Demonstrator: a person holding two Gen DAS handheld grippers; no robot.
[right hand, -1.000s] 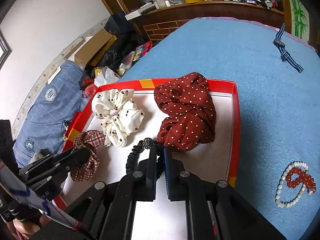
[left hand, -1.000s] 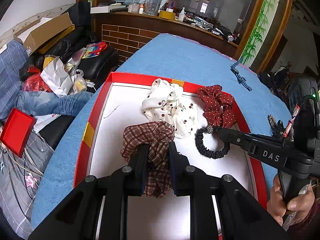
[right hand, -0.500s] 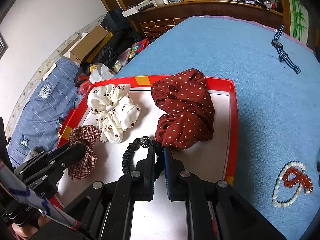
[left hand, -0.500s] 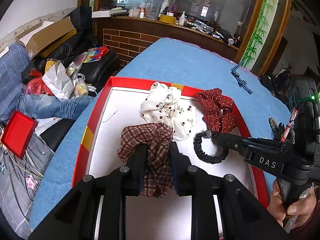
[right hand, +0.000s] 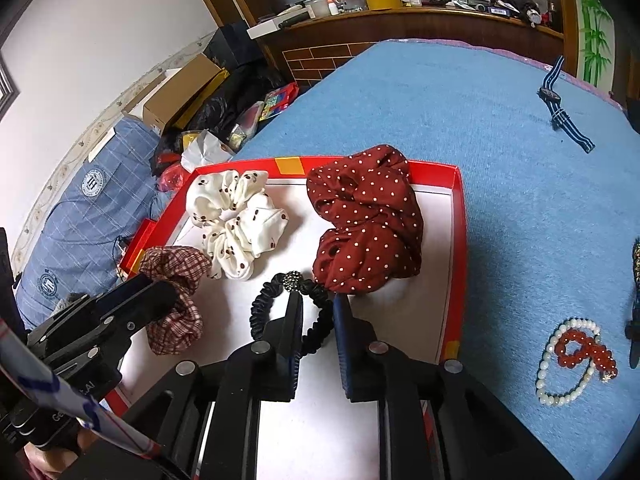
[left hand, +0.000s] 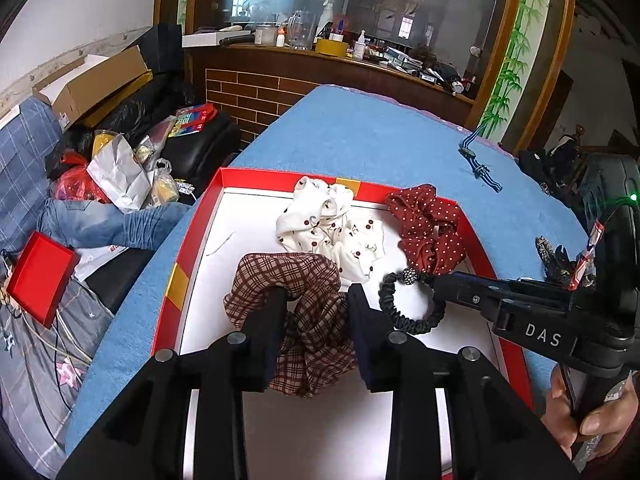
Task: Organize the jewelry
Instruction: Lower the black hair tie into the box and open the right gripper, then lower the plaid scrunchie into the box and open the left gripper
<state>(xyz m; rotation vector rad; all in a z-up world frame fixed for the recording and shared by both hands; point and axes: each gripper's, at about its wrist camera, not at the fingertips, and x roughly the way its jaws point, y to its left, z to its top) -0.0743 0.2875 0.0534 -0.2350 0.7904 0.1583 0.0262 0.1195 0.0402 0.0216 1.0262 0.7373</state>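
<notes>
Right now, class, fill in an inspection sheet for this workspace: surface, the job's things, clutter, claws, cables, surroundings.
Surface: blue cloth under a red-rimmed tray.
Job's things: in the tray, plaid scrunchie, cream scrunchie, dotted red scrunchie, black hair tie; on the cloth, pearl bracelet with red bead bracelet, striped-strap watch.
Clutter: dark hair clip on the cloth beside the tray.
Claws: left claw jaws just opening, plaid scrunchie between them; right claw jaws just opening, hair tie between them.
Cables: nothing seen on the surface.
Surroundings: cardboard box, bags, wooden counter with bottles.
</notes>
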